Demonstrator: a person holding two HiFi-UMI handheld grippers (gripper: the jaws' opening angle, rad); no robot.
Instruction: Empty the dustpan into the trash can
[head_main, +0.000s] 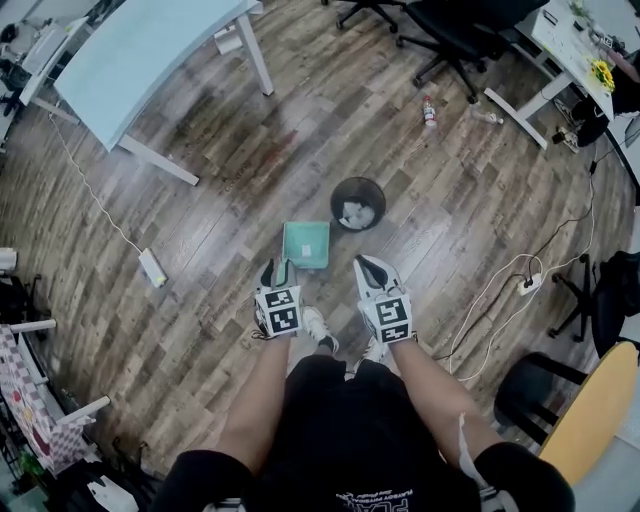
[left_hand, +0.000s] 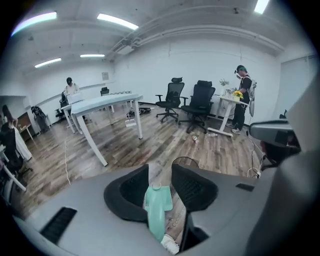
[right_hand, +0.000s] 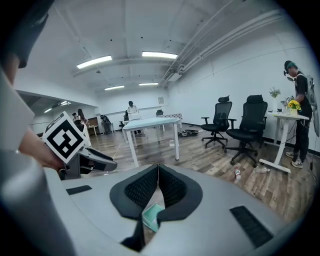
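Person stands on the wood floor (head_main: 200, 190) w/ a tool in each hand, both held out in front.

Left tool (head_main: 277, 268) (left_hand: 160, 168): jaws apart, nothing pressed btwn the pads. The teal dustpan (head_main: 306, 244) (left_hand: 159, 200) shows in the gap, but it lies flat on the floor, below and just ahead of the tips. Its handle end is toward the tool. Not gripped.

Right tool (head_main: 368, 264) (right_hand: 158, 167): jaws closed, tips meeting, empty. A corner of the dustpan (right_hand: 151, 216) peeks thru the slit under them, so the pan sits down & to that tool's left.

Black mesh trash can (head_main: 334, 205) (left_hand: 186, 159) stands upright just beyond the pan's far right corner, ahead of the right tool, diagonally right of the left one. Can't tell if can & pan touch. White crumpled stuff (head_main: 358, 212) is inside it.

Well past the can, ahead of the right tool: a small bottle (head_main: 429, 110) (right_hand: 237, 173) on the floor, then black office chairs (head_main: 460, 35). A white power strip (head_main: 152, 266) w/ cable lies well off to the left tool's left.
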